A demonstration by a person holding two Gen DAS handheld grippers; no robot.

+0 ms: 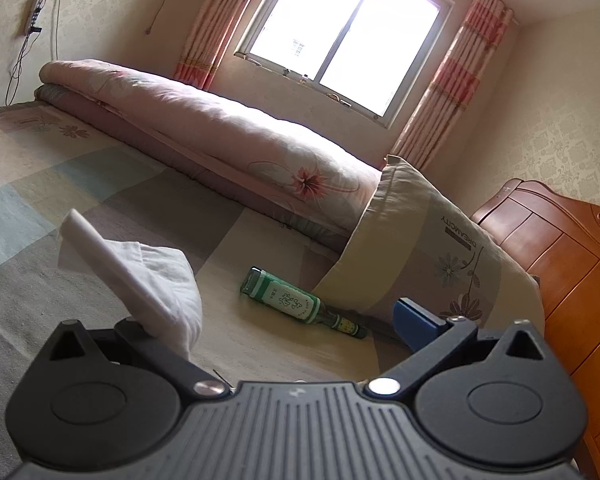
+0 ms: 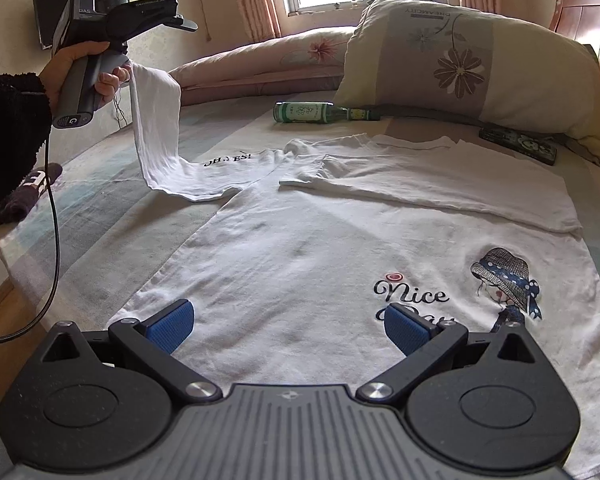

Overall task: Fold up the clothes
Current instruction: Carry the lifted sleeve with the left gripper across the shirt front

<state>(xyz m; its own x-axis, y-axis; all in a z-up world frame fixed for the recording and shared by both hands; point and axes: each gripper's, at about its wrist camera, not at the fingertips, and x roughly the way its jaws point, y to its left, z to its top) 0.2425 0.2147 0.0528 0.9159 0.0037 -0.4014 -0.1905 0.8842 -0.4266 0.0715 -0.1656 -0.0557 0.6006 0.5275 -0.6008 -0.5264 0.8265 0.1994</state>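
Lying on bed (image 2: 100, 216), green bottle (image 2: 316, 113), contents unclear, white shirt (image 2: 320, 248)

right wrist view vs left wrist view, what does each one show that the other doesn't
Only the right wrist view shows the white shirt spread on the bed, the remote, the hand and the open right gripper. Only the left wrist view shows the whole window and the left gripper close up, open, with sleeve cloth draped over one finger. Both show the green bottle and pillow.
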